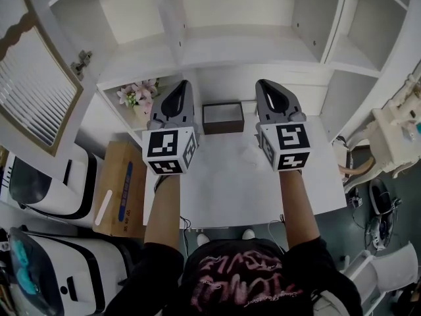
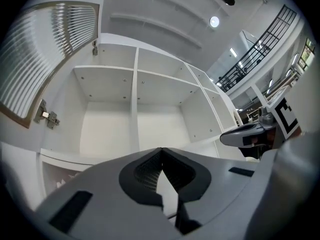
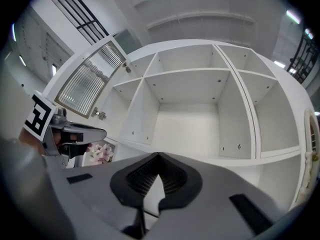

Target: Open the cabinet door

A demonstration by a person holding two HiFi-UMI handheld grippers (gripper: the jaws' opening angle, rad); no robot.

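Observation:
The white cabinet stands with its shelves bare in front of me. Its left door, a louvred panel in a tan frame, is swung wide open; it also shows in the left gripper view and the right gripper view. My left gripper is shut and holds nothing, its tips pointing at the shelf compartments. My right gripper hangs beside it, also shut and empty. Neither touches the cabinet. A second door's edge shows at the far right.
Pink flowers and a dark box sit in the cabinet's lower shelf behind a white table. A cardboard box and white appliances stand at the left. Shoes lie on the floor at the right.

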